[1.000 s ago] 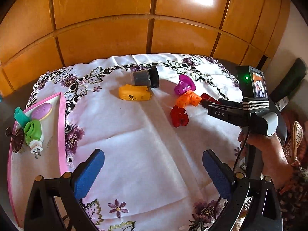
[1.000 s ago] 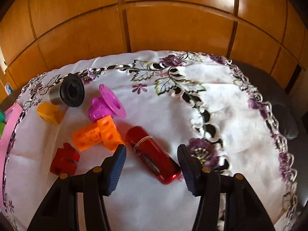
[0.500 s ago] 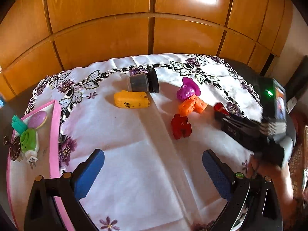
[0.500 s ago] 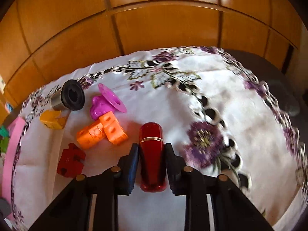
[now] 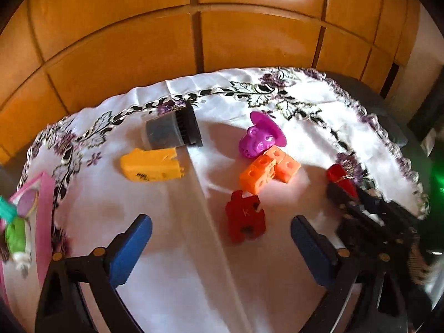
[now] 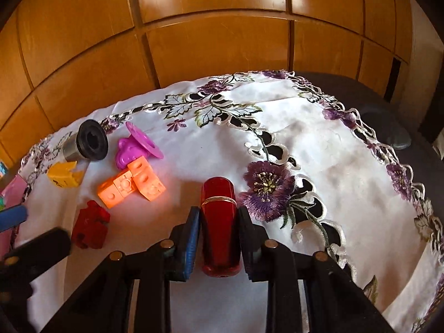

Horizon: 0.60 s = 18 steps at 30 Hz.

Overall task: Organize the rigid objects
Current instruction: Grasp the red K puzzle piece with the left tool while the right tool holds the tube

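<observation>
Left wrist view: left gripper (image 5: 219,252), jaws wide and closing, nothing pressed between the blue pads. The red plastic block with notched base (image 5: 245,219) lies on the white embroidered tablecloth (image 5: 172,216) just ahead, right of the midline and nearer the right pad; no contact. Beyond it sit the orange studded brick cluster (image 5: 267,170), the purple flanged plastic piece (image 5: 259,138), the yellow plastic block (image 5: 152,165) and the grey cylinder with black cap (image 5: 170,131). The pink tray (image 5: 45,213) is at far left, well apart. The left hand is the nearer to the red block.

Right wrist view: right gripper (image 6: 219,242), narrowly set and clamped on the glossy dark-red cylindrical case with gold band (image 6: 219,216). Case's long axis runs along the fingers, rounded end pointing away; pads press both flanks below the band. It looks low over the cloth; whether it is lifted I cannot tell. Likely next a carry toward the tray, which lies far to the left.
</observation>
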Motion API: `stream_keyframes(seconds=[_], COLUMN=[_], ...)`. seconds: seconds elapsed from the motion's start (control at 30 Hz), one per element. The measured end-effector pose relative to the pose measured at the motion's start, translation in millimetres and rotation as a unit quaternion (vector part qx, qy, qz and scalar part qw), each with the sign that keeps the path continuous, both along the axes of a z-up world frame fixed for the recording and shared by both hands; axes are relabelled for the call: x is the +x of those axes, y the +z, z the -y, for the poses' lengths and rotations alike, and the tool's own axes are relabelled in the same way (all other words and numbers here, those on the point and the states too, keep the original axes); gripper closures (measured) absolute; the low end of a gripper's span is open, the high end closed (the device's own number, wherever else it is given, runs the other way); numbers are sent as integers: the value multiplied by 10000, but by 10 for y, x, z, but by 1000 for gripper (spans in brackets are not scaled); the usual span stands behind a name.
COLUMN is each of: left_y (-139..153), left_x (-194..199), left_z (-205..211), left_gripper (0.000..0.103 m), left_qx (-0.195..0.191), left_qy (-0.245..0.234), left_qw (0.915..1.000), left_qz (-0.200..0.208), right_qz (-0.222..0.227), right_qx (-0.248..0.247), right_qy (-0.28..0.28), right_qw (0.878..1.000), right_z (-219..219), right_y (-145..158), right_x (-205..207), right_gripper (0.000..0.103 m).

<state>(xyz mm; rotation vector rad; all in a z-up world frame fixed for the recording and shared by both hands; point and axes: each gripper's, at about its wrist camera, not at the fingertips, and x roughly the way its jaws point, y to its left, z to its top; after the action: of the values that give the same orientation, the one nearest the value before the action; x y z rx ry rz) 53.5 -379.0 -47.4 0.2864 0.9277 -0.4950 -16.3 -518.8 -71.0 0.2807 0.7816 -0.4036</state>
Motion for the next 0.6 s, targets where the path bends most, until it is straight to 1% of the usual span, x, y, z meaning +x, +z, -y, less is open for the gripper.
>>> stream_keyframes(seconds=[0.07,0.1,0.2,0.27,0.37,0.5,0.6], left_y=[-66,-98,-190,-226,-272,-304,-301], left_x=[41,59,115,128,118,89,89], left_z=[33,44,79,97,126,144,120], left_gripper=[16,17,26,37,43,44,56], left_qx=[-1,21,-34,-78,-61,-33,-81], left_qy=[-112,-124,-178,-190,-246,-402,-467], left_qw=[9999,9999,9997,9996,9996,9992,9988], left_qz=[8,-7,-147,-195,-133,41,109], right_qz=[69,97,132,160,177,189,216], right_qx=[76,111,115,122,126,148,174], right_qy=[-66,-80,-78,-80,-83,-82,-91], right_qw=[9999,9999,9998,9998,9997,9997,9996], right_z=[37,51,50,52,52,64,66], right_y=[-2,-3,-3,-2,-5,-5,-7], right_x=[-29,-38,-43,-50,-53,-58,-66], right_gripper=[77,77,77,77,77,77,77])
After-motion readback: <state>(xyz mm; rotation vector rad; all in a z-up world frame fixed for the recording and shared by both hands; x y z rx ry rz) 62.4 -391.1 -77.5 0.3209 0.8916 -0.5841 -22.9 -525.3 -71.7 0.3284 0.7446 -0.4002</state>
